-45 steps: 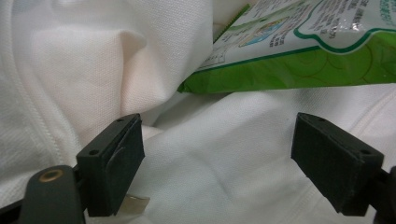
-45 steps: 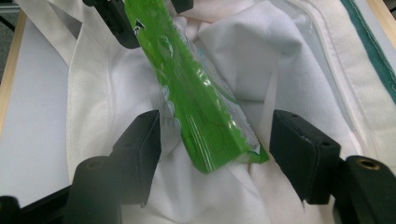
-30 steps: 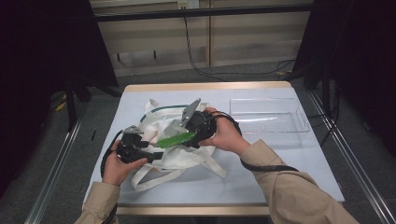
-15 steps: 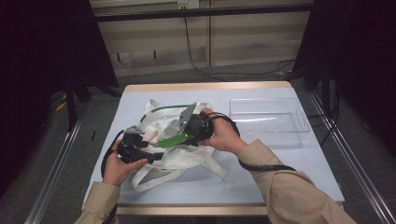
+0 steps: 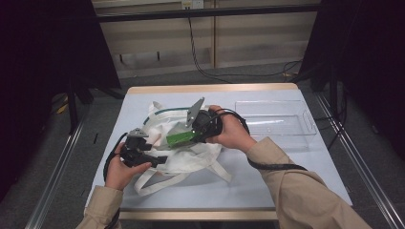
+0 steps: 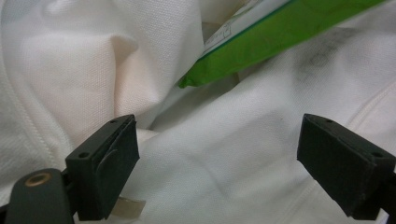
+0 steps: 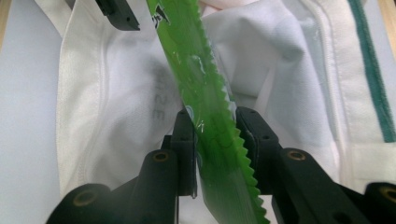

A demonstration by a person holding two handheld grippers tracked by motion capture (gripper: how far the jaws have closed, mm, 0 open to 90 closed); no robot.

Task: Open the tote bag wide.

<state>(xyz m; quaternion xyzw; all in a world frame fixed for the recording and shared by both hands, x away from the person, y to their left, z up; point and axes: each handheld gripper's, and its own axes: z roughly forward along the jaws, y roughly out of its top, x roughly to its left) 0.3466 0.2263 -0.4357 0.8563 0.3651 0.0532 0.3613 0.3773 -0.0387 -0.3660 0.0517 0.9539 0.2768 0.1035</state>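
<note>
The high view looks forward and down from above the person's side of the pale blue table (image 5: 286,186), taking in the whole top from some way off. The left gripper view sits very close to the crumpled white cloth bag (image 6: 224,158), looking along its jaws toward 12 o'clock. The right gripper view, just as close, looks along its jaws toward 12 o'clock too. All three views share that bag (image 5: 191,160) (image 7: 116,116) and the flat green plastic packet (image 5: 180,139) (image 6: 280,37) (image 7: 205,107).
</note>
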